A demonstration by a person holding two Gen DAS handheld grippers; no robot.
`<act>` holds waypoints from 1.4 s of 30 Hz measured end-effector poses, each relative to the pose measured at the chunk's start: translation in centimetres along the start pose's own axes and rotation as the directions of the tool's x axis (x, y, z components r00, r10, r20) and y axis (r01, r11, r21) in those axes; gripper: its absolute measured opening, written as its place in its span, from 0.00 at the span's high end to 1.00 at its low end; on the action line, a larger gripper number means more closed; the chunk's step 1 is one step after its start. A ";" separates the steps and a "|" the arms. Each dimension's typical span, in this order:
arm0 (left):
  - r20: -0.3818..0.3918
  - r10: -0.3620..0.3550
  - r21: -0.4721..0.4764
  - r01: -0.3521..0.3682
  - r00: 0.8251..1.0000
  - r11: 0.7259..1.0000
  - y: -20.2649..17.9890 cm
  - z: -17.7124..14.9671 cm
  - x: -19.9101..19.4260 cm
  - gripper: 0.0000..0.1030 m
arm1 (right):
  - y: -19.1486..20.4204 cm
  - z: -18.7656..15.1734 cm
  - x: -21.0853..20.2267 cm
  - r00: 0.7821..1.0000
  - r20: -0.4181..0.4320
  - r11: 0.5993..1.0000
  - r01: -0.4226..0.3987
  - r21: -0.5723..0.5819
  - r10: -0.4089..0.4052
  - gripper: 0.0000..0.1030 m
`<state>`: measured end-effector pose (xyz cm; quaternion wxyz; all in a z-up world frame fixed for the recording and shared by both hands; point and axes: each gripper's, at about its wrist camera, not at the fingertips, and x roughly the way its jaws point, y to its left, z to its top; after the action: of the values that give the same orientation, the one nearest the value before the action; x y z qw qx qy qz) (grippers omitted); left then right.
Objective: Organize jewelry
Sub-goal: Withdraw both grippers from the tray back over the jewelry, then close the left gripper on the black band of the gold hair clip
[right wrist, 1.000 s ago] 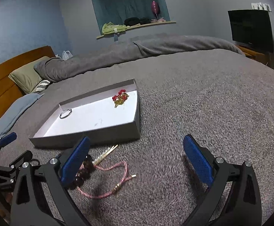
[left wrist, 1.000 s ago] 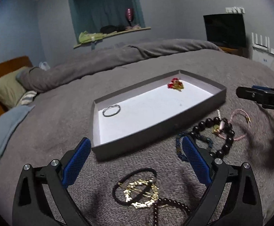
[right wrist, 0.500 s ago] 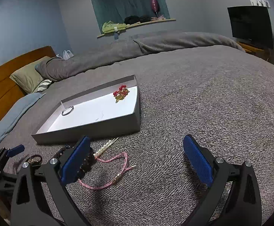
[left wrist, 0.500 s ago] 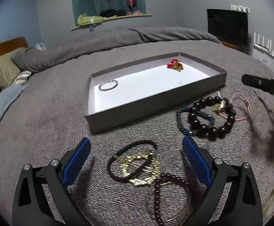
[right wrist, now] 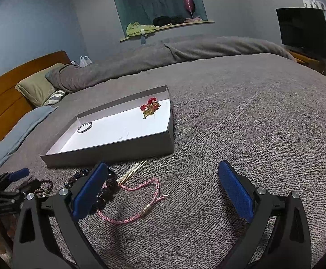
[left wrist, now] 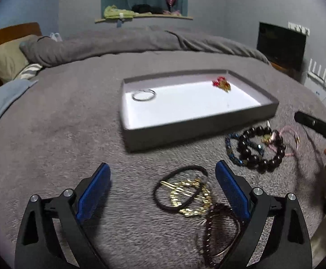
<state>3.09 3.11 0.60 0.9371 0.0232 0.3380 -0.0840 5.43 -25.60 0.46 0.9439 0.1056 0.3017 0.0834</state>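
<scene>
Presently: left hand-held gripper (left wrist: 163,186) open, empty, black hair tie (left wrist: 179,188) lying between its jaws toward the right finger. Right hand-held gripper (right wrist: 163,187) open, empty, farther off. Tray (left wrist: 198,125) beyond.

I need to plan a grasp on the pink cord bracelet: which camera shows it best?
The right wrist view: the pink cord bracelet lies close and sharp between the open fingers. The left wrist view shows it small, blurred, partly behind the dark bead bracelet.
</scene>
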 end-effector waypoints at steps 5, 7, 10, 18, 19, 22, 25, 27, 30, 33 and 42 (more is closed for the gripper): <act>-0.027 -0.024 -0.035 0.023 0.999 0.999 1.0 -0.1 -0.2 0.36 | 0.1 -0.2 0.1 1.000 -0.009 1.000 -0.003 -0.004 0.003 0.05; -0.057 -0.019 -0.028 0.018 0.998 0.999 1.0 -0.4 0.1 0.46 | 0.1 -0.2 0.1 1.000 -0.008 1.000 -0.001 -0.007 0.001 0.05; -0.066 -0.041 -0.057 0.037 0.997 0.998 1.7 -0.5 -0.3 0.57 | 0.1 -0.2 0.2 1.000 -0.010 1.000 0.001 -0.005 -0.001 0.05; -0.129 -0.051 -0.052 0.044 0.990 0.998 1.9 -1.3 0.0 0.79 | 0.5 -0.3 0.6 1.000 -0.018 1.000 -0.001 -0.013 0.001 0.05; -0.136 -0.041 -0.041 0.035 0.990 0.999 1.8 -1.4 0.2 0.80 | 0.6 -0.3 0.6 1.000 -0.018 1.000 -0.001 -0.016 0.000 0.05; -0.145 -0.042 0.000 0.043 0.988 0.999 1.1 -1.5 0.3 0.87 | 0.5 -0.3 0.5 1.000 -0.016 1.000 -0.001 -0.012 0.001 0.05; -0.152 -0.012 0.083 0.025 0.988 0.996 -0.2 -1.9 0.5 0.90 | 0.4 -0.3 0.5 1.000 -0.020 1.000 -0.001 -0.009 0.001 0.05; -0.153 0.008 0.117 0.010 0.988 0.993 -0.7 -2.1 0.6 0.97 | 0.4 -0.3 0.5 1.000 -0.019 1.000 -0.001 -0.009 0.001 0.05; -0.115 -0.024 0.092 0.035 0.993 0.995 -0.2 -1.6 -0.1 0.96 | 0.4 -0.3 0.5 1.000 -0.017 1.000 -0.001 -0.005 0.001 0.05; -0.050 -0.043 0.074 0.046 0.998 0.996 0.1 -0.9 -1.4 0.96 | 0.2 -0.2 0.4 1.000 -0.013 1.000 -0.002 0.002 0.003 0.05; 0.025 -0.104 0.037 0.103 0.994 0.994 0.0 1.2 -2.8 0.97 | -0.2 0.1 -0.3 1.000 -0.020 1.000 -0.007 0.004 0.008 0.05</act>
<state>1.69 3.44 3.32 0.9353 0.0213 0.3247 -0.1387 5.28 -25.90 0.62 0.9403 0.1076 0.3108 0.0874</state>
